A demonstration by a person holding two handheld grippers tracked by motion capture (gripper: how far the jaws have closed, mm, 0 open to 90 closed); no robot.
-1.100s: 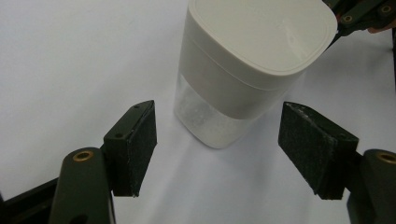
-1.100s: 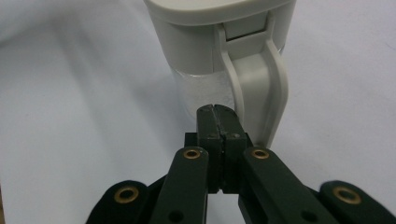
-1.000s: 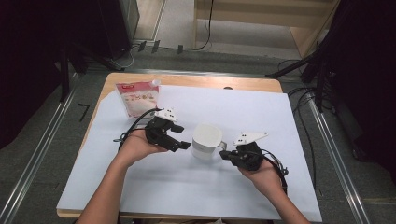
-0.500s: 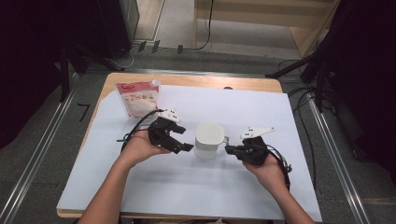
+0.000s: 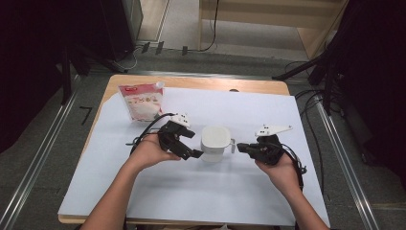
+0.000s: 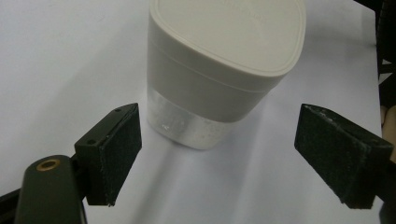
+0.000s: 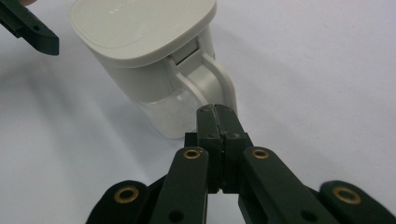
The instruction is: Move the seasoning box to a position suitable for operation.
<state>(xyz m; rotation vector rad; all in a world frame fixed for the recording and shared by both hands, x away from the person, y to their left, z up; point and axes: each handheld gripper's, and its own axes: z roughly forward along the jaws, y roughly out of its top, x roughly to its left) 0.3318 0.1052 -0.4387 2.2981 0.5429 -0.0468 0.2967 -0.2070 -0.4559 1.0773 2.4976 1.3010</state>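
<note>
The left hand-held gripper (image 6: pixel 219 154), jaws just opened wide, frames the lidded jug (image 6: pixel 224 70) without touching; the right hand-held gripper (image 7: pixel 215 111), jaws pressed together and empty, sits by its handle (image 7: pixel 219 81).

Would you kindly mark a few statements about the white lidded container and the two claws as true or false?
1. The left claw stands open, its pads apart from the container. True; its jaws have just been opening.
2. The right claw is wide open. False; its jaws are shut together, close to the handle.
3. The container's lid is off. False; it sits closed on top.
4. A pouch lies near the table's far left corner. True.
5. The container lies tipped over. False; it stands upright.
</note>
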